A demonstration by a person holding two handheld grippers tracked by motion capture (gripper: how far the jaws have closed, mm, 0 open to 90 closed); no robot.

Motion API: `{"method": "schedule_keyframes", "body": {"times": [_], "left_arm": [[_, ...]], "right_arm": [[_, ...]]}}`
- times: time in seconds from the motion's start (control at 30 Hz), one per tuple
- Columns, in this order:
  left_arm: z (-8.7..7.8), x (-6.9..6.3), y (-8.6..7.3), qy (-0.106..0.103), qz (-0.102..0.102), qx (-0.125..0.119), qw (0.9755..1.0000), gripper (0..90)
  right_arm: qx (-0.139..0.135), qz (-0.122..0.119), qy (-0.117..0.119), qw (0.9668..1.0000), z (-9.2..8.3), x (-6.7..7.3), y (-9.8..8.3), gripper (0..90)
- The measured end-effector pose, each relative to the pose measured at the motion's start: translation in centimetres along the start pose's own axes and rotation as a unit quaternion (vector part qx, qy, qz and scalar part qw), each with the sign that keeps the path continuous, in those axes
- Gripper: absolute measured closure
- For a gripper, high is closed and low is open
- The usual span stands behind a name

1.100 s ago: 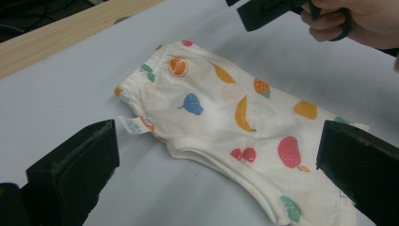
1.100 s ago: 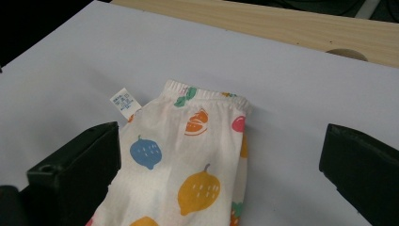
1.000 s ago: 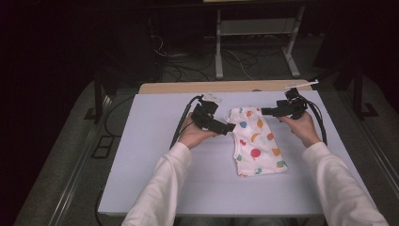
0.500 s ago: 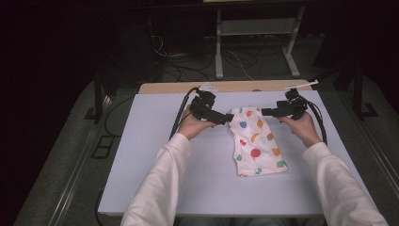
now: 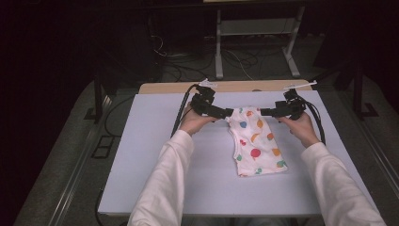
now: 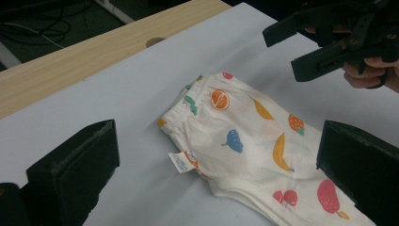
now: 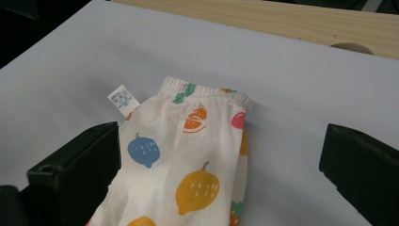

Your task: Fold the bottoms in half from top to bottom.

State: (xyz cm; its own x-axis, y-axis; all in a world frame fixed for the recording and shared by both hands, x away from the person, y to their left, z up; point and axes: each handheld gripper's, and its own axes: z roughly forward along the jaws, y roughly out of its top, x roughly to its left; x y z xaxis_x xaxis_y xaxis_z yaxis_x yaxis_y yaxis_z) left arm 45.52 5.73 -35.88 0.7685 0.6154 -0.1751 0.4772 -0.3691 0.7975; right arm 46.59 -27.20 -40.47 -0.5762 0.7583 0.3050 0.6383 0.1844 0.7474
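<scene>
A folded pair of white, fruit-printed children's shorts [image 5: 256, 141] lies flat on the white table [image 5: 150, 155], long axis running from the waistband at the far end toward the person. The left gripper [image 5: 225, 113] and right gripper [image 5: 264, 112] hover at either side of that waistband, facing each other. Both have their jaws spread apart and empty, about equally near.

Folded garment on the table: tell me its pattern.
The garment is cream with colourful fruit prints, clearest in the right gripper view.
</scene>
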Motion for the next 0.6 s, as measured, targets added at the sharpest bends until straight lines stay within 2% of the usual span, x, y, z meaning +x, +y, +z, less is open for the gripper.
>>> {"method": "schedule_keyframes", "body": {"times": [0.23,0.33,0.43,0.6], "left_arm": [[0.9,0.8,-0.4,0.004,-0.011,0.006,0.9999,0.0],[1.3,1.2,-0.5,-0.001,-0.017,-0.004,0.9998,0.0],[1.7,1.6,-0.8,-0.017,-0.027,-0.017,0.9994,0.0],[2.6,2.5,-1.5,-0.019,-0.043,-0.009,0.9989,0.0]], "right_arm": [[0.001,0.005,-0.003,1.0000,0.3,-0.3,-0.2,0.0],[0.001,0.009,-0.003,1.0000,0.4,-0.5,-0.3,0.0],[-0.001,0.015,-0.003,0.9999,0.6,-0.7,-0.4,0.0],[-0.001,0.023,-0.001,0.9997,0.9,-0.9,-0.9,0.0]]}}
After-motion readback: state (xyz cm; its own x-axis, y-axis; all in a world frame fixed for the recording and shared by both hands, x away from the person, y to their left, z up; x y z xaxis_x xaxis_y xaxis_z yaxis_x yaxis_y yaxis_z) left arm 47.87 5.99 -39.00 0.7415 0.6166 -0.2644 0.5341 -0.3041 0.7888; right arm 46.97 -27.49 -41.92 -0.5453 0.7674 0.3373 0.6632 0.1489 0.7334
